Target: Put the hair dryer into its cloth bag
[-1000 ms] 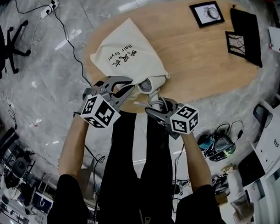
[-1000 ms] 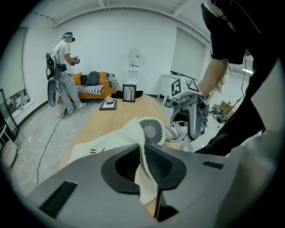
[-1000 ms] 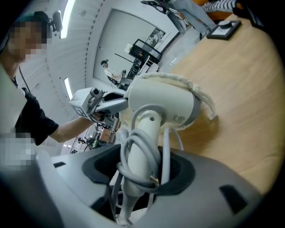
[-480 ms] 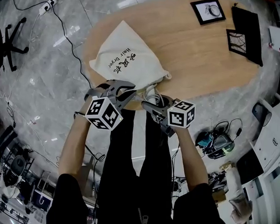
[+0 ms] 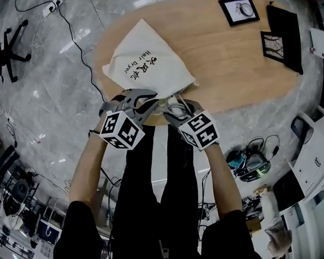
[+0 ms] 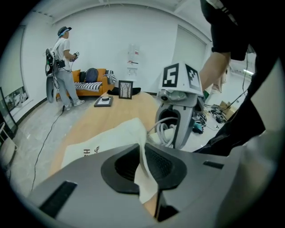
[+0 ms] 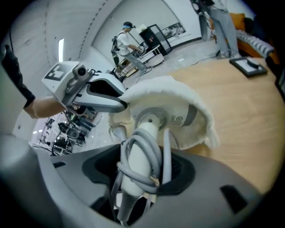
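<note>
Gripping of the cloth bag [image 5: 146, 62] by the left hand-held gripper [image 6: 143, 156] is confirmed. In the left gripper view its jaws are seen nearly together, with a fold of the bag's cream mouth edge pinched between the pads. The bag is laid flat on the oval wooden desk [image 5: 233, 65], printed face up, with its mouth turned toward the near edge, where both tools are held.

The right hand-held gripper [image 7: 144, 178] is found clamped on the hair dryer [image 7: 153, 122]. Its jaws are set wide around the white handle, about which the grey cord is wound in loops. The pads are pressed on handle and cord together. The handle is run back from the jaws toward the camera, and the dryer's round head is placed just ahead of the fingertips. That head is recorded partly within the bag's mouth: in the right gripper view the cream rim is arched over and around it, while the handle is outside the cloth.

In the head view the two grippers are seen side by side at the desk's near edge, close but apart, with a pale coil of cord visible between them. A framed picture [image 5: 239, 12] and a black cloth item [image 5: 284, 35] are noted at the far end of the desk, well apart from the bag.
</note>
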A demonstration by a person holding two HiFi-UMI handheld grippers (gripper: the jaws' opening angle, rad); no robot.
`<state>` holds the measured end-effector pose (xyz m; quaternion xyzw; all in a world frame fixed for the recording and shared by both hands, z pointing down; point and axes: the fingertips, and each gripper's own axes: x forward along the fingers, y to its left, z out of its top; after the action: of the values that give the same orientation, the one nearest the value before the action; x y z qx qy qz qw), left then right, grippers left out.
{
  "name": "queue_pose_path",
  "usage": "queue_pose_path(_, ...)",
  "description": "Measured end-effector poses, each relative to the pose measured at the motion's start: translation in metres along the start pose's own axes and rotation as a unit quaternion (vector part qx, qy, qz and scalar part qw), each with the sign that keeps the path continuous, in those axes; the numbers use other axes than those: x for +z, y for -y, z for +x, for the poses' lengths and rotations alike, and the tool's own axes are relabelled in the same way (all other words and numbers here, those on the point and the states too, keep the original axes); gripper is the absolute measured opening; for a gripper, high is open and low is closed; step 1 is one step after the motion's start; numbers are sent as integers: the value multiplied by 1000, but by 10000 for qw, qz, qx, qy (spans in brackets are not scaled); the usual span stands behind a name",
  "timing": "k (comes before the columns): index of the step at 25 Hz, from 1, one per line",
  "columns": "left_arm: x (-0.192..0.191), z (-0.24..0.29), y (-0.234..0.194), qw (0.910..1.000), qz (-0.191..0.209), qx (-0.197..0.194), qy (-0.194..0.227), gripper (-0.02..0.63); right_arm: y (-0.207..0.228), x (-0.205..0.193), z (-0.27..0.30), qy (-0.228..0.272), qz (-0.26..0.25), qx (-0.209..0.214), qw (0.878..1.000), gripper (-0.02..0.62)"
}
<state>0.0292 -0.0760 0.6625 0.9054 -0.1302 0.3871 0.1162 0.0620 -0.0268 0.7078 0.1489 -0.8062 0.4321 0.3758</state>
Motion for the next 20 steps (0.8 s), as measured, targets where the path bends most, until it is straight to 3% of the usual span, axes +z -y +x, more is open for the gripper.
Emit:
queue_pose_path(6,9,5,6,9998,-12,-152,95,43,15,17,3,-267,-642,-206,9974,250)
queue_pose_path(13,5,9,-2,9996,-221,-184,-1,43,28,33,18,-102,-900,-507,9946,255)
queue_pose_path(17,-2,10,-5,9991,-357,-218,-112,43,39,29,24,-124,-1300,-884,9875,256)
queue_pose_path(20,-6,12,-4,9990,-355,-225,-181,43,45,26,23,-71,-1219,-1057,9869,256)
